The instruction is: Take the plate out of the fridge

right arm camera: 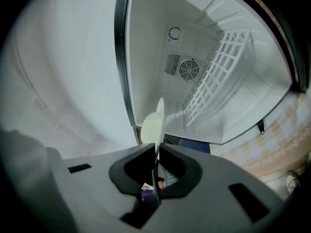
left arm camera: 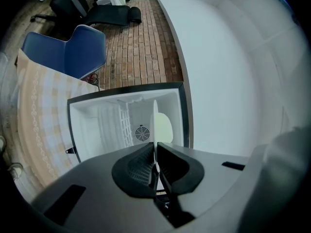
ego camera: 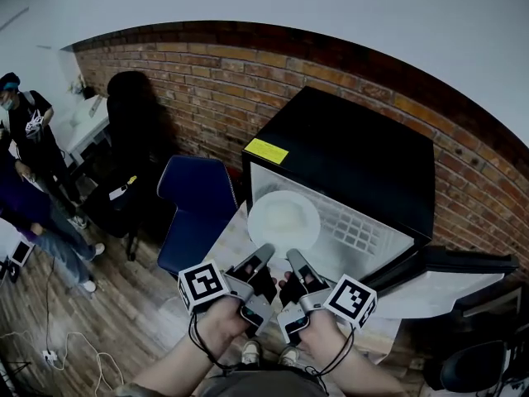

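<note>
The black box-shaped mini fridge (ego camera: 347, 155) stood on a table w/ a beige checked cloth (left arm camera: 39, 125). Its white inside was open toward the person and its door (ego camera: 446, 275) was swung out to the right. The round white plate (ego camera: 283, 220) hung level just in front of the opening, approx. at its mouth, so it seemed almost out already.

The plate lay on the far side of both claws. The left claw (ego camera: 266, 251) and the right claw (ego camera: 293, 256) were clenched on its near rim, side by side, neither one nearer. The coming pull should therefore go straight to the near side, i.e. toward the person, keeping off the door at the right.

The head view showed the plate as a full disc. The gripper views showed it nearly edge-on (left arm camera: 163, 127) (right arm camera: 153, 125), with the pads pressing on both faces of the rim. Only they showed the white wire shelf (right arm camera: 218, 72) and the small round fan grille (right arm camera: 189, 70) on the fridge's back wall.
</note>
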The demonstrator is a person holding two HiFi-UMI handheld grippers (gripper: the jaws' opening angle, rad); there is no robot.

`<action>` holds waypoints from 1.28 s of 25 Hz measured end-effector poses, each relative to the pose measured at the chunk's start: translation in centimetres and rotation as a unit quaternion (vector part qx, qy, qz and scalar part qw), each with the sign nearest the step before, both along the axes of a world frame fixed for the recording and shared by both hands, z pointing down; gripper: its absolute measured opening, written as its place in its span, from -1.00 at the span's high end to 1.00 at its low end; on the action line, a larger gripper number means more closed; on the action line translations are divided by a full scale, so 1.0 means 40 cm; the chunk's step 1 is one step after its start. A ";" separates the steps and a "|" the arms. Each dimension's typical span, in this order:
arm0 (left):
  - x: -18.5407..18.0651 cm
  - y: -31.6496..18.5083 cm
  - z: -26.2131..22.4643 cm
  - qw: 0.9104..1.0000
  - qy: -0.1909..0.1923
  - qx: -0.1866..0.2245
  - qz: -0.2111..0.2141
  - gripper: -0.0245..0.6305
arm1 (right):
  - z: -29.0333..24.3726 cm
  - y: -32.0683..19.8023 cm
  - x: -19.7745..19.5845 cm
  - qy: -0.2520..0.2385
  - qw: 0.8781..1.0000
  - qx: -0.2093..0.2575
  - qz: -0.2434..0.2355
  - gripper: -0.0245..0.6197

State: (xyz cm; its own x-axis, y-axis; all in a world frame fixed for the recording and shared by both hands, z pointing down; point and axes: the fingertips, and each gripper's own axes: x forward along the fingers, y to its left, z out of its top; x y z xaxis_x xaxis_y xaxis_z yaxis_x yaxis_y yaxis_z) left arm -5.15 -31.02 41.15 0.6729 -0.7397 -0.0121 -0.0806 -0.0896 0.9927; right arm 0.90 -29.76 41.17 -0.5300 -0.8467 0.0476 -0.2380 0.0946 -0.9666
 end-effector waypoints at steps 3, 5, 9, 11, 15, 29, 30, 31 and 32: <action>-0.036 0.003 -0.005 1.000 -0.002 0.004 -0.017 0.83 | -0.006 -0.001 -0.034 -0.004 1.000 0.004 -0.018 0.79; -0.059 0.007 -0.008 1.000 -0.002 0.004 -0.028 0.83 | -0.005 -0.001 -0.056 -0.002 1.000 0.004 -0.029 0.79; -0.102 0.017 -0.005 0.999 0.000 0.000 -0.047 0.83 | 0.011 0.002 -0.092 0.017 0.999 -0.003 -0.050 0.80; -0.127 0.022 0.001 0.998 -0.002 -0.001 -0.058 0.83 | 0.017 0.004 -0.114 0.018 0.998 -0.004 -0.061 0.80; -0.169 0.034 0.016 0.997 -0.003 -0.006 -0.075 0.83 | 0.032 0.009 -0.157 0.017 0.997 -0.008 -0.081 0.80; -0.244 0.062 0.132 0.995 -0.012 -0.030 -0.098 0.83 | 0.137 0.029 -0.240 -0.004 0.992 -0.046 -0.120 0.80; -0.245 0.064 0.141 0.995 -0.012 -0.032 -0.099 0.83 | 0.144 0.031 -0.243 -0.005 0.991 -0.049 -0.121 0.80; -0.247 0.065 0.148 0.994 -0.012 -0.034 -0.099 0.83 | 0.151 0.032 -0.243 -0.003 0.991 -0.051 -0.122 0.80; -0.248 0.067 0.155 0.994 -0.012 -0.037 -0.100 0.83 | 0.158 0.033 -0.244 0.001 0.991 -0.053 -0.124 0.80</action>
State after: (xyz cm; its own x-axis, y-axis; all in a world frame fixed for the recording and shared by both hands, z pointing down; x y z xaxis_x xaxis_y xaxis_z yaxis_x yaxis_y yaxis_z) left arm -15.07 -28.34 47.34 0.5124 -0.8565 0.0618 -0.1130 0.0042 0.9936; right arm -8.85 -28.44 47.47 -0.7206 -0.6811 0.1299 -0.2212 0.0483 -0.9740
